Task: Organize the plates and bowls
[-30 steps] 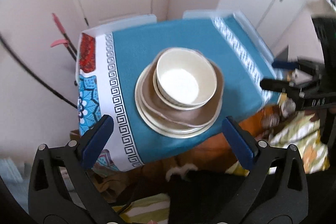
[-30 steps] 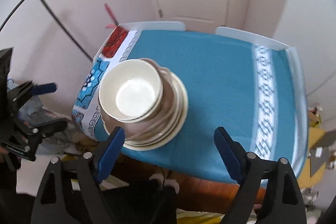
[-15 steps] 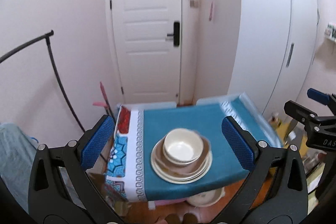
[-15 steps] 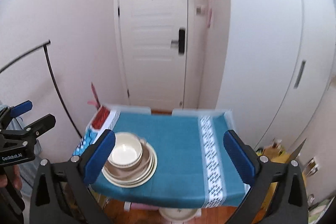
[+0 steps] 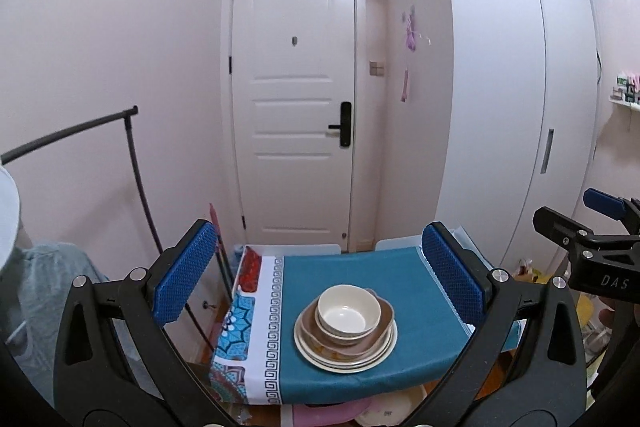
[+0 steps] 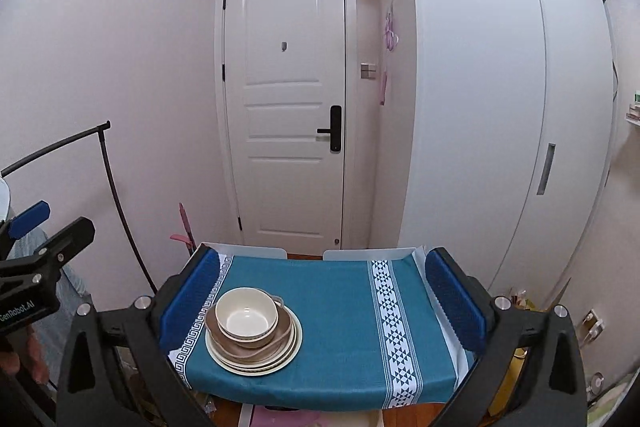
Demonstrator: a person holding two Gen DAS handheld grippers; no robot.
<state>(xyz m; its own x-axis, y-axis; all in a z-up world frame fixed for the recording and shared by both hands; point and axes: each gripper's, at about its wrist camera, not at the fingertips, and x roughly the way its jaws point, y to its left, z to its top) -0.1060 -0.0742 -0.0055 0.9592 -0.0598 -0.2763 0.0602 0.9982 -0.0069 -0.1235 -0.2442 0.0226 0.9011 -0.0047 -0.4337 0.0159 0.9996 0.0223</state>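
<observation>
A cream bowl [image 5: 347, 312] sits on top of a brown bowl [image 5: 381, 331], which rests on a stack of cream plates [image 5: 346, 361]. The pile stands on a small table with a teal cloth [image 5: 412, 291]. In the right wrist view the cream bowl [image 6: 247, 313], brown bowl [image 6: 248, 341] and plates [image 6: 253, 359] sit at the table's left front. My left gripper [image 5: 319, 277] is open and empty, held back from the table. My right gripper [image 6: 322, 301] is open and empty, also held back. Each gripper shows at the edge of the other's view.
A white door [image 5: 294, 99] stands behind the table, a white wardrobe [image 5: 500, 87] to the right. A black rail stand [image 5: 132, 163] is on the left. More dishes [image 5: 384, 413] and a pink item lie under the table. The cloth's right half [image 6: 360, 315] holds nothing.
Both grippers have pulled up and back from just above the stack, tilting from looking down to looking forward. The stack has not moved.
</observation>
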